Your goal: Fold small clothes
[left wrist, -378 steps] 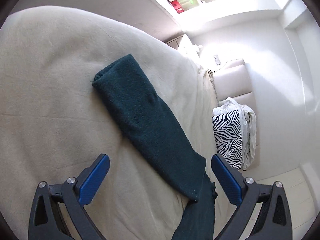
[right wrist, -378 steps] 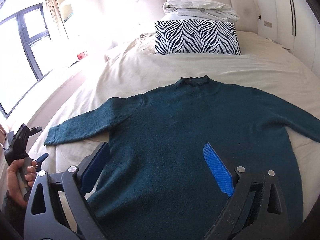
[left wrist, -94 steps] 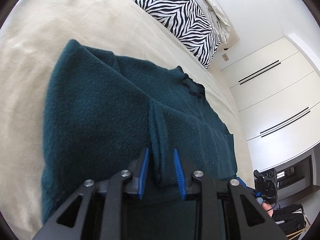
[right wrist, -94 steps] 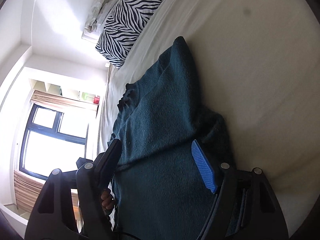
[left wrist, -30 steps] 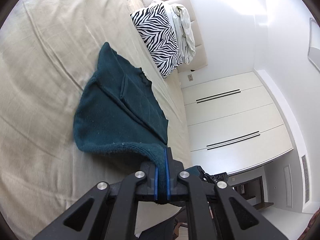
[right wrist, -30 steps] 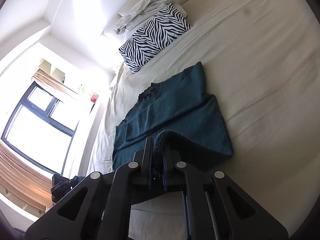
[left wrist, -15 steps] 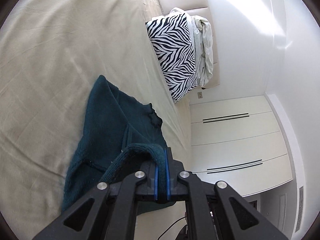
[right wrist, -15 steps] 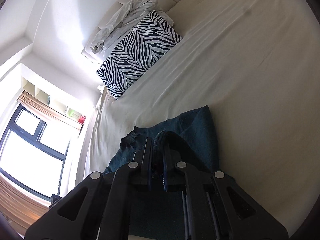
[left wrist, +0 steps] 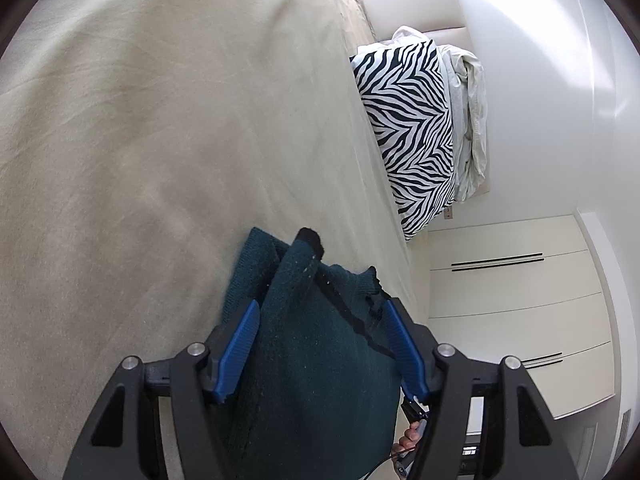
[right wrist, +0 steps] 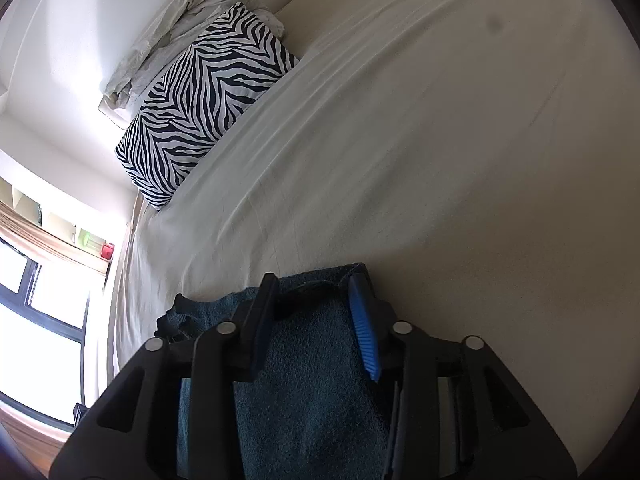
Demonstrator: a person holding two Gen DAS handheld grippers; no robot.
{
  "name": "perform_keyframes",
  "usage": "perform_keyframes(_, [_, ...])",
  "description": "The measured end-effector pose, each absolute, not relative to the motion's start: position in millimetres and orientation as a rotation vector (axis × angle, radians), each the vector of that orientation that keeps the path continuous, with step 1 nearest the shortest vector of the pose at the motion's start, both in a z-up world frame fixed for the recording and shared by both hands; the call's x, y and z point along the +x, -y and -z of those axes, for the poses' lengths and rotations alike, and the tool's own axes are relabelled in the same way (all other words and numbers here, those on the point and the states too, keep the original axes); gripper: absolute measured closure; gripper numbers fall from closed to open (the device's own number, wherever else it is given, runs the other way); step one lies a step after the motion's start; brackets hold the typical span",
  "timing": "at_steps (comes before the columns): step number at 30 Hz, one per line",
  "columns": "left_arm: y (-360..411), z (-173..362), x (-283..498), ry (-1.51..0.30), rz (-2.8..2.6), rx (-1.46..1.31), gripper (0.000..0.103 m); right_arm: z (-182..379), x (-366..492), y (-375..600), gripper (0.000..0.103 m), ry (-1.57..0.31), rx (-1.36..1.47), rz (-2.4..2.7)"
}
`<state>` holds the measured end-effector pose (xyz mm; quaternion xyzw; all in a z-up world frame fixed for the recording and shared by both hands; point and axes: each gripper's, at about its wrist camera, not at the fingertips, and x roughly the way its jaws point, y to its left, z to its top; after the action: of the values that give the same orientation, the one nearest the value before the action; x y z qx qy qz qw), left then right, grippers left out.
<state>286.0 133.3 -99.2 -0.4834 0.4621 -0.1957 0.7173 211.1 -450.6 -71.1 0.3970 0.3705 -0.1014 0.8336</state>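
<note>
The dark teal sweater [left wrist: 312,380] lies folded on the beige bed [left wrist: 160,140], its lower half laid over the upper half, with the collar edge near my fingertips. In the left wrist view my left gripper [left wrist: 320,304] has its jaws opening. The folded layers lie loose between the blue pads [left wrist: 240,344]. My right gripper [right wrist: 313,284] is likewise opening over the sweater [right wrist: 304,392]. Its pads [right wrist: 366,336] stand apart from the cloth edge between them. The rest of the sweater is hidden under both grippers.
A zebra-print pillow [left wrist: 412,132] [right wrist: 200,92] and crumpled white bedding [right wrist: 180,28] sit at the headboard. White wardrobe doors [left wrist: 512,312] stand beyond the bed. A window [right wrist: 40,300] is on the far side. A hand [left wrist: 408,438] shows low in the left wrist view.
Both grippers carried the sweater's lower edge forward and down toward the collar. Their jaws, shut on the cloth in the earlier frames, now stand apart.
</note>
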Motion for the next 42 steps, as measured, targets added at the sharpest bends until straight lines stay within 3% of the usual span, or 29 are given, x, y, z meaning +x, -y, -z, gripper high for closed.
perform_keyframes(1, [-134,100,283,-1.029,0.437,-1.062,0.036,70,210,450,0.027,-0.769,0.826,0.226])
perform_keyframes(2, [-134,99,278,-1.030,0.440,-1.053,0.036,68,207,448,0.026,-0.756,0.808,0.232])
perform_keyframes(15, [-108,78,189,-0.970,0.397,-0.695,0.039,44,120,398,0.028,-0.811,0.552,0.159])
perform_keyframes(23, [-99,87,161,-0.966,0.373,-0.561,0.041,63,59,380,0.029,-0.863,0.514,0.132])
perform_keyframes(27, [-98,88,155,-0.961,0.340,-0.517,0.059,67,51,380,0.039,-0.887,0.499,0.128])
perform_keyframes(33, [-97,88,149,-0.951,0.302,-0.451,0.073,61,51,372,0.040,-0.882,0.465,0.111])
perform_keyframes(38, [-91,87,145,-0.946,0.301,-0.396,0.090,65,60,366,0.065,-0.919,0.390,0.132])
perform_keyframes(42, [-89,85,145,-0.939,0.295,-0.377,0.092,68,59,372,0.076,-0.919,0.402,0.149])
